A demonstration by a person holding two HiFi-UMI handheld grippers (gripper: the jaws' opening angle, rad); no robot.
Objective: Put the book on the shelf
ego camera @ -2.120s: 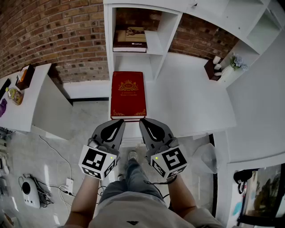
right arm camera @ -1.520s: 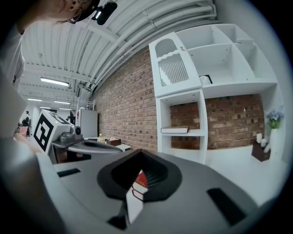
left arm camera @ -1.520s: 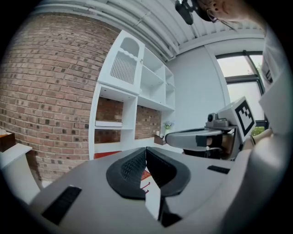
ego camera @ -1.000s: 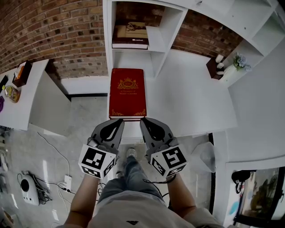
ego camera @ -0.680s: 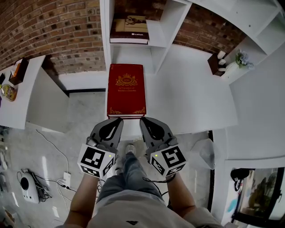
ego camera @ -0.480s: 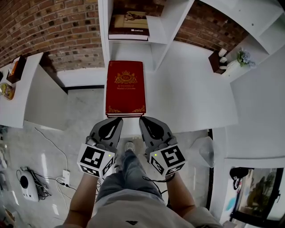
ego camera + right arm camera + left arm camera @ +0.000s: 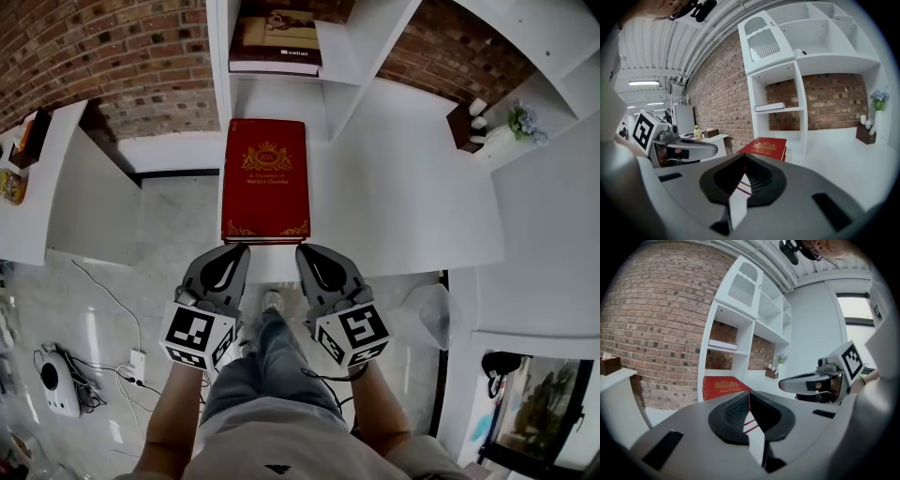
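Observation:
A red book (image 7: 265, 179) with gold print lies flat on the white table (image 7: 412, 206), its far end towards the white shelf unit (image 7: 333, 66). The same red book (image 7: 723, 385) shows in the left gripper view and again as the red book (image 7: 764, 146) in the right gripper view. My left gripper (image 7: 236, 249) hovers shut and empty just short of the book's near left corner. My right gripper (image 7: 302, 250) is shut and empty too, just short of the near right corner. A dark book (image 7: 276, 41) lies on the shelf above.
A small dark box (image 7: 466, 123) and a white vase with flowers (image 7: 511, 127) stand at the table's far right. A white side counter (image 7: 33, 178) sits at left. On the floor lie a cable and a round white device (image 7: 54, 398).
The head view has shifted, so the book and shelf sit slightly higher and to the left. Both grippers have stayed shut, side by side before the book's near edge.

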